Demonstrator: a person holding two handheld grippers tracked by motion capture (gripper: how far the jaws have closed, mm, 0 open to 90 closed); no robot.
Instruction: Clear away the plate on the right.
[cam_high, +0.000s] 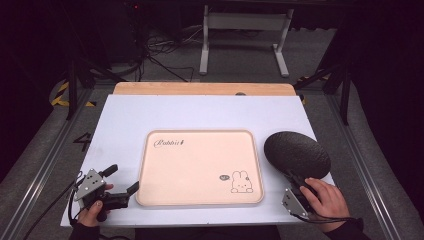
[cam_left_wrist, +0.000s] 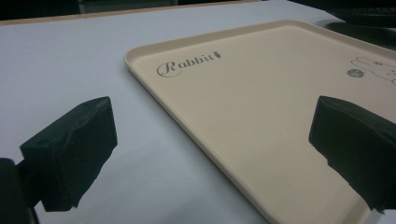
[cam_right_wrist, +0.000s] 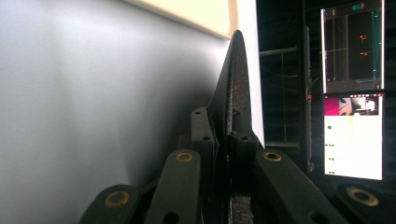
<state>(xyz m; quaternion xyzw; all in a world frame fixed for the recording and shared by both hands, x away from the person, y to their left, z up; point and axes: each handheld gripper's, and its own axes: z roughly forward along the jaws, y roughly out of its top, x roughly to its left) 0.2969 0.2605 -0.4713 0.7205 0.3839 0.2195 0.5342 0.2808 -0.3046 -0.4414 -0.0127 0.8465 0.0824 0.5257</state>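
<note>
Right gripper (cam_high: 296, 181) is pinching the dark plate (cam_high: 297, 154) beside the tray (cam_high: 200, 202), probably lifting it across next, while left gripper (cam_high: 121, 180) is waiting wide open, empty.

The high view is looking forward and down from above my side, taking in the whole pale blue-grey table top (cam_high: 125, 125), with my forearms entering at the bottom of the frame. The camera riding on my left gripper (cam_high: 122, 182) is sitting low and close, looking along its two black jaws across the beige rectangular plastic tray (cam_left_wrist: 243, 107) printed with "Rabbit"; the high view is sharing that tray (cam_high: 200, 167) at its centre. The camera on my right gripper (cam_right_wrist: 224, 154) is rolled sideways, looking very close along the edge of the dark speckled oval plate (cam_right_wrist: 232, 93), which the high view is showing at right (cam_high: 297, 152).
</note>
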